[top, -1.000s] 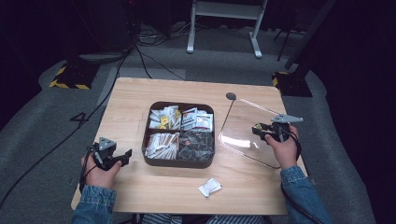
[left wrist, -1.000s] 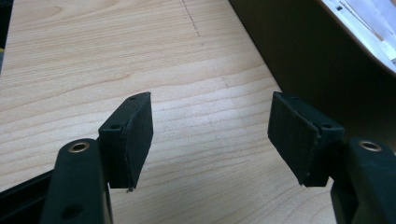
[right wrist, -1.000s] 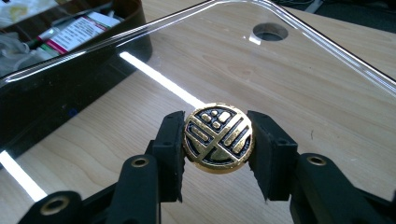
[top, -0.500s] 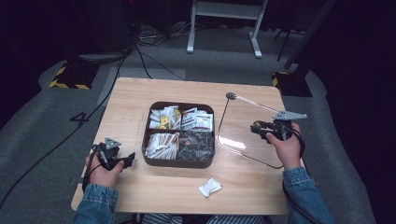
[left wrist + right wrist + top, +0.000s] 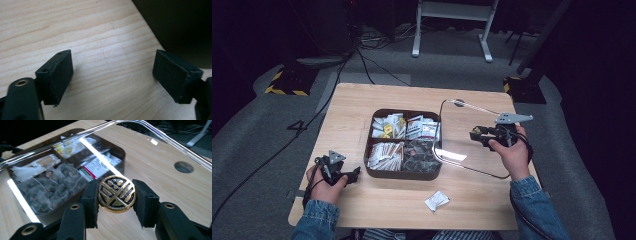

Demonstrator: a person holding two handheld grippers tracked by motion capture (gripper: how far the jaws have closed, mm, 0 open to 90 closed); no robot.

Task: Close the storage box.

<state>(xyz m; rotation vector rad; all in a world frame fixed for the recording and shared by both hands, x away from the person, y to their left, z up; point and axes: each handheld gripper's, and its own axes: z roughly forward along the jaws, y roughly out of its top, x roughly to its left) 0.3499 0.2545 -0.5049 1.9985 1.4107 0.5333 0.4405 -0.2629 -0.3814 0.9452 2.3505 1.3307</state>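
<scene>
Lid-lifting is the step in hand: the right claw (image 5: 116, 195) pinches the round gold-and-black knob (image 5: 116, 194) of a clear lid (image 5: 472, 145), tilted up just beyond its tips, beside the compartment box (image 5: 403, 145) of tea bags and packets. The left claw (image 5: 112, 77), its jaws just opening and now spread with nothing between them, hovers over the bench (image 5: 100, 37). Next, likely, set the lid aside — or back on squarely. The knob's emblem carries no readable writing.
</scene>
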